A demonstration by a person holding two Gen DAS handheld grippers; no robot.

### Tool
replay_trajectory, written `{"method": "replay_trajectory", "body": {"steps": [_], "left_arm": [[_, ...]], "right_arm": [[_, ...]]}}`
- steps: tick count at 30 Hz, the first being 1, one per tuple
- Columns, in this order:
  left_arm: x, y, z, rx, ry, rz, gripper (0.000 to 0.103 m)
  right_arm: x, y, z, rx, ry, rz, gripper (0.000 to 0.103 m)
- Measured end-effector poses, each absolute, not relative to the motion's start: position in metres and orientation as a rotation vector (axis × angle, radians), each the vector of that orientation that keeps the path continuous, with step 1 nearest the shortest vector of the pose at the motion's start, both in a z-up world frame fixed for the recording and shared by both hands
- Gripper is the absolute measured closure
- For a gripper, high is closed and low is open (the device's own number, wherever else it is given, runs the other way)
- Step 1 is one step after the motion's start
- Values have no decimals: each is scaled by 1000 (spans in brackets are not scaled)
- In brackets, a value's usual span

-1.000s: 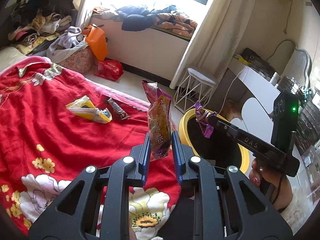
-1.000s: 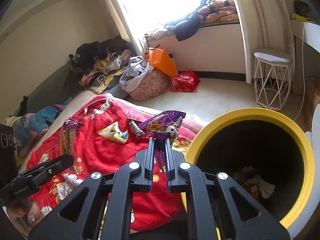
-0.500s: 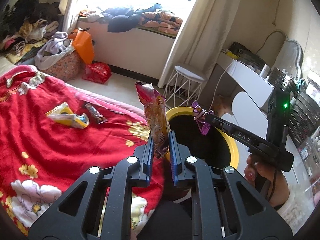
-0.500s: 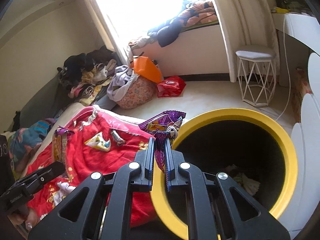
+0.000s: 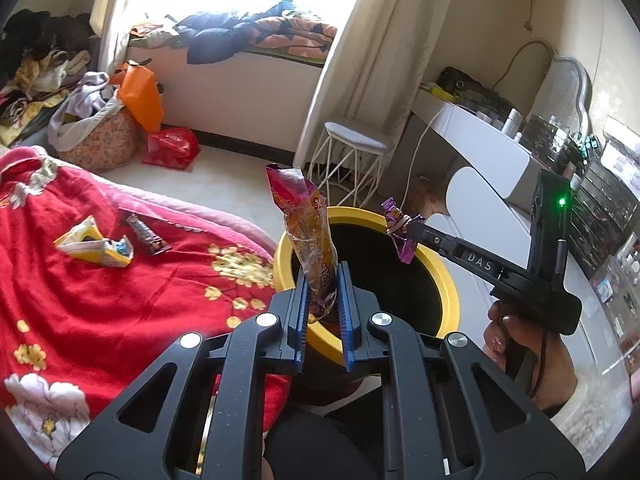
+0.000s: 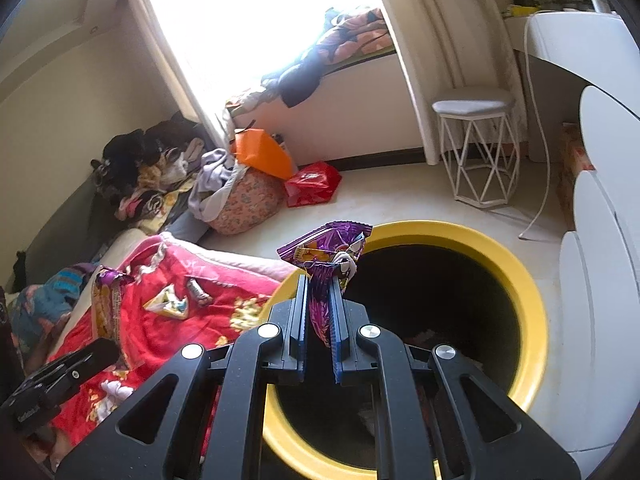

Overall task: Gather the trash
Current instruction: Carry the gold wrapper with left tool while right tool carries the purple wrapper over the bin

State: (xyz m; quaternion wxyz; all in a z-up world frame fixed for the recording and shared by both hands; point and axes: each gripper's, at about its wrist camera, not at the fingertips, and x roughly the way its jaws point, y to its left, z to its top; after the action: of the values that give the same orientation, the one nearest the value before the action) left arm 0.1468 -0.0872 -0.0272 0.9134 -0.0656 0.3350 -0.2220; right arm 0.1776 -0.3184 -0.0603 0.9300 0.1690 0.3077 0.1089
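Observation:
My left gripper (image 5: 323, 280) is shut on a tall orange-and-purple snack wrapper (image 5: 306, 232), held upright over the near rim of the yellow trash bin (image 5: 446, 280). My right gripper (image 6: 320, 292) is shut on a crumpled purple wrapper (image 6: 330, 252), held over the bin's (image 6: 532, 300) left rim. In the left wrist view the right gripper (image 5: 408, 226) and its purple wrapper (image 5: 398, 232) hang over the bin's far side. A yellow wrapper (image 5: 94, 242) and a dark candy bar wrapper (image 5: 146, 234) lie on the red blanket (image 5: 120, 312).
A white wire stool (image 5: 352, 164) stands behind the bin, a white desk (image 5: 488, 152) to its right. A red bag (image 5: 172, 146), an orange bag (image 5: 140, 96) and a laundry basket (image 5: 96, 136) sit on the floor by the window. Some trash lies inside the bin (image 6: 424, 336).
Both grippers have moved right, from over the blanket to over the bin's opening, each still holding its wrapper.

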Motion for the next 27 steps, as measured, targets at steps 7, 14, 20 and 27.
{"method": "replay_trajectory", "body": {"steps": [7,14,20,27], "left_arm": [[153,-106,-33,-111,707,-484,97],[159,-124,-41,-95,728,-511,97],[165,-140,-52,-72,751,-536,97],[176,-153,-65,-62,779,-552,97]], "right_arm": [[176,-334,-65,340,628,173,94],[176,-347,-70,348,631,143,94],[177,-357,-76,364,645,132,94],[181,-365,-83,381,671,123,94]]}}
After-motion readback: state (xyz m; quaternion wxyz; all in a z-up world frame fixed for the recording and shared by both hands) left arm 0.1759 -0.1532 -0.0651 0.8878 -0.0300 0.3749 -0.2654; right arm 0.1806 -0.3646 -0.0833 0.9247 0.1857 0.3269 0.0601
